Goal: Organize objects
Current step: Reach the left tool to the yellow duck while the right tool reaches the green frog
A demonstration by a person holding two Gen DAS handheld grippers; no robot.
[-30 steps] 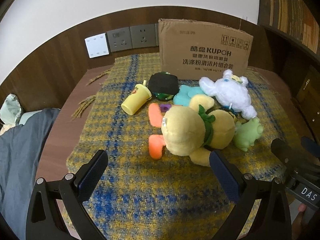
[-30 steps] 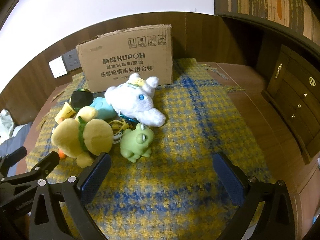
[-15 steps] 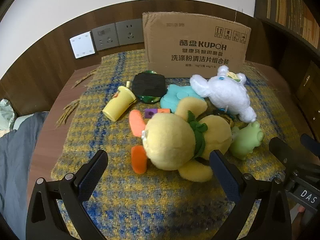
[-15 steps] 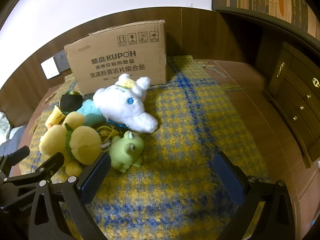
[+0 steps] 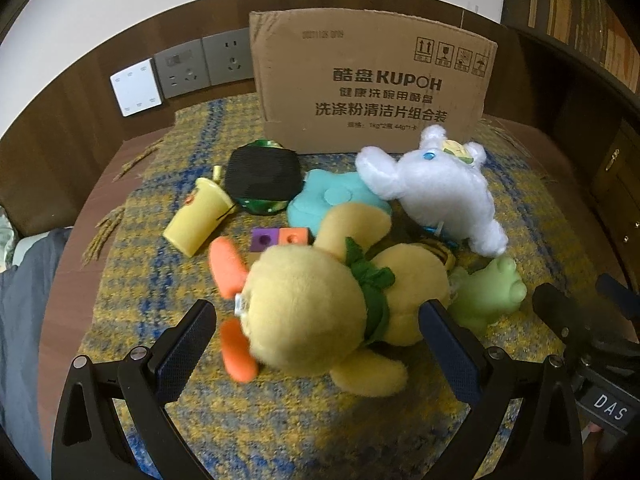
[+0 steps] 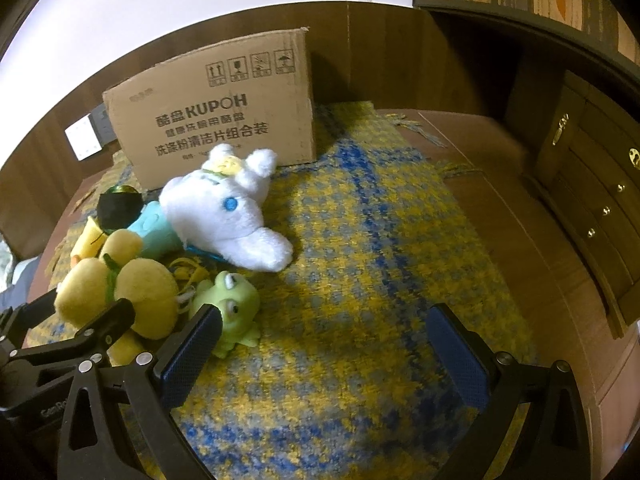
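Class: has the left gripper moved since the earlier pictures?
Yes. The left gripper has closed in on the yellow duck plush, toward the cardboard box, which looms larger.

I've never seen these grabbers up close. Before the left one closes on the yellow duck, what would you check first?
1. Left gripper open wide: ok.
2. Yellow duck between its fingers: ok.
3. Fingers already touching the plush: cannot tell.
4. Green frog clear of the duck: not ok, it sits against it.
5. Right gripper open and holding nothing: ok.
6. Cardboard box open on top: cannot tell.
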